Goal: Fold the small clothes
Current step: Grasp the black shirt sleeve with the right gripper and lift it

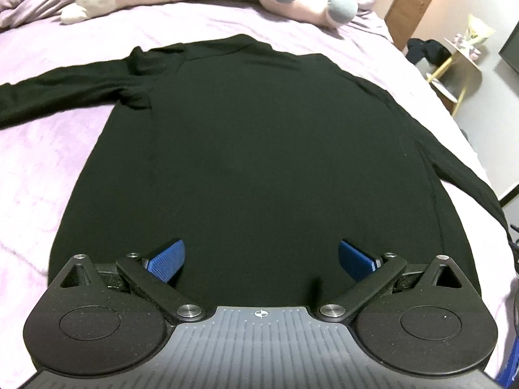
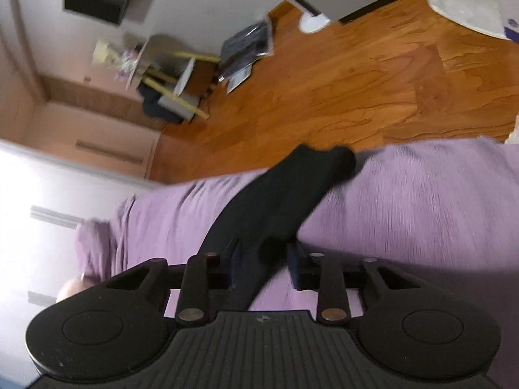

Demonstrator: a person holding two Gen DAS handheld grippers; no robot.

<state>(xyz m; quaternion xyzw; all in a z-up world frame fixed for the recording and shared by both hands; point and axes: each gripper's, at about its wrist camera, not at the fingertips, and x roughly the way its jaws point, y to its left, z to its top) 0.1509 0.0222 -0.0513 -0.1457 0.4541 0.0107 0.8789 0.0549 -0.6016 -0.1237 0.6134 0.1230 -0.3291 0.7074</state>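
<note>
- The left gripper (image 1: 261, 261) hangs low with its jaws spread wide — the two blue pads (image 1: 165, 264) angle outward, well apart, with nothing between them.
- Its black linkage arms splay out to either side of the grey ribbed body.
- The right gripper (image 2: 264, 267) is rolled over sideways, its view tilted and blurred.
- Its jaws stand much closer together — the dark fingers (image 2: 296, 262) press in on a black sleeve (image 2: 279, 194) that runs forward from between them.
</note>
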